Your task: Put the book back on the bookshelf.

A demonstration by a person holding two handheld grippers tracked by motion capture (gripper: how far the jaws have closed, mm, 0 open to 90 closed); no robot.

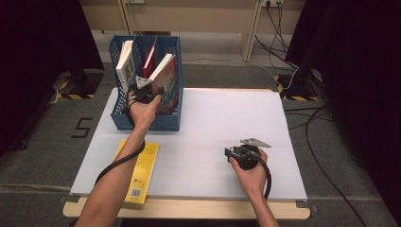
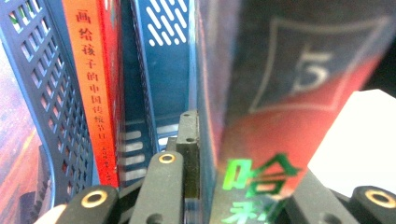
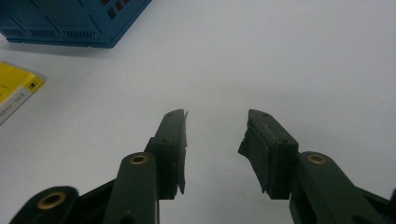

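Three books upright in the blue file rack [image 1: 124, 120] at 11 o'clock on the white worktop [image 1: 213, 123]: a white-covered book [image 1: 124, 64] in the left slot, a thin red book [image 1: 150, 59] in the middle slot, a red-covered book [image 1: 166, 80] leaning in the right slot. One yellow book [image 1: 141, 169] flat at 8 o'clock, overhanging the worktop's near edge. Left gripper [image 1: 152, 91] inside the rack's right slot, its fingers [image 2: 188, 149] clamped on the red-covered book [image 2: 275, 116], seen close up in the left gripper view. Right gripper [image 1: 229, 153] at 5 o'clock, resting low over bare worktop, well apart from the rack. Its two fingers [image 3: 172, 144] apart, nothing between them.
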